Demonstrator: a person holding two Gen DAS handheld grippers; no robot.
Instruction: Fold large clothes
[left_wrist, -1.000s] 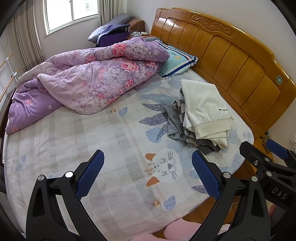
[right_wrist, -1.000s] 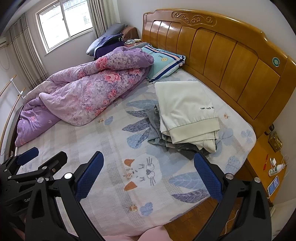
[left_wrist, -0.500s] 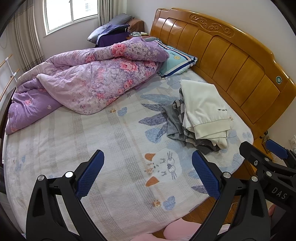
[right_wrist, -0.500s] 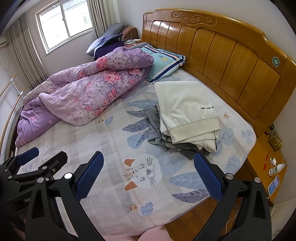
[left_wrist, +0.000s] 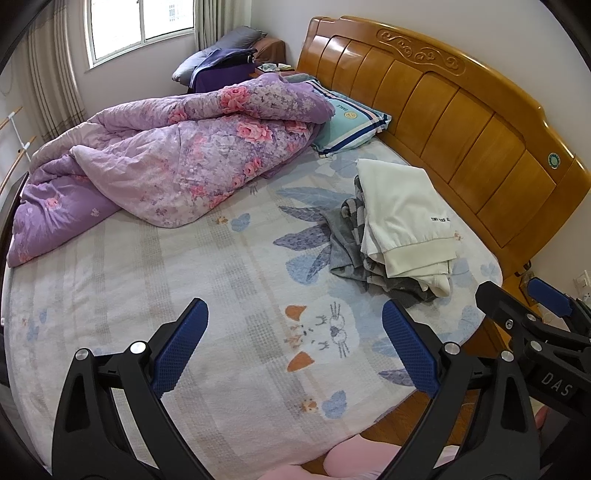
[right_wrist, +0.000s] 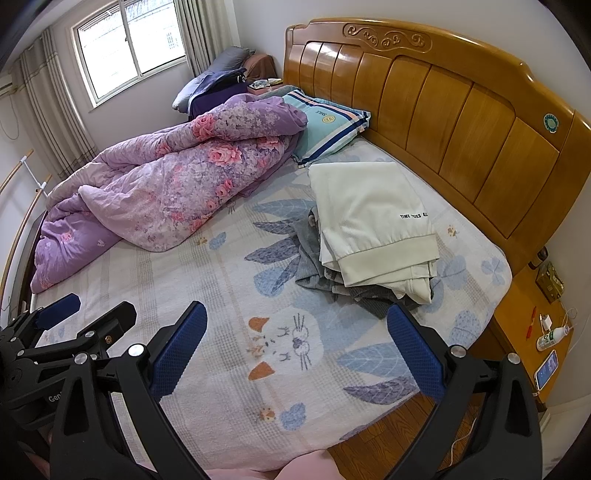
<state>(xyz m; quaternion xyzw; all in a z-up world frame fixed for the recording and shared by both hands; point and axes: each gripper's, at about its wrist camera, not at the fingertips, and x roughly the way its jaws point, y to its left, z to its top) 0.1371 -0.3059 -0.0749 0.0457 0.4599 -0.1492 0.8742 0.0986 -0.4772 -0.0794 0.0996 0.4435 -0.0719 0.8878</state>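
Note:
A folded cream garment (left_wrist: 400, 214) (right_wrist: 373, 218) lies on top of a crumpled grey garment (left_wrist: 347, 247) (right_wrist: 314, 266), near the headboard side of the bed. My left gripper (left_wrist: 295, 332) hovers open over the sheet's cat print, short of the pile, nothing between its fingers. My right gripper (right_wrist: 297, 332) is open too, held above the bed's near edge, with the pile just beyond its right finger. Each gripper shows in the other's view: the right gripper (left_wrist: 517, 306) at the right edge, the left gripper (right_wrist: 94, 314) at the left edge.
A rumpled purple floral quilt (left_wrist: 166, 166) (right_wrist: 166, 188) fills the bed's far left. A striped teal pillow (left_wrist: 351, 123) (right_wrist: 325, 125) leans at the wooden headboard (left_wrist: 461, 110) (right_wrist: 461, 110). A nightstand (right_wrist: 532, 332) with a phone and bottle stands at right. Pink fabric (left_wrist: 354, 458) shows below.
Both grippers drifted very slightly; the scene barely shifts. Both stay open and the clothes have not moved.

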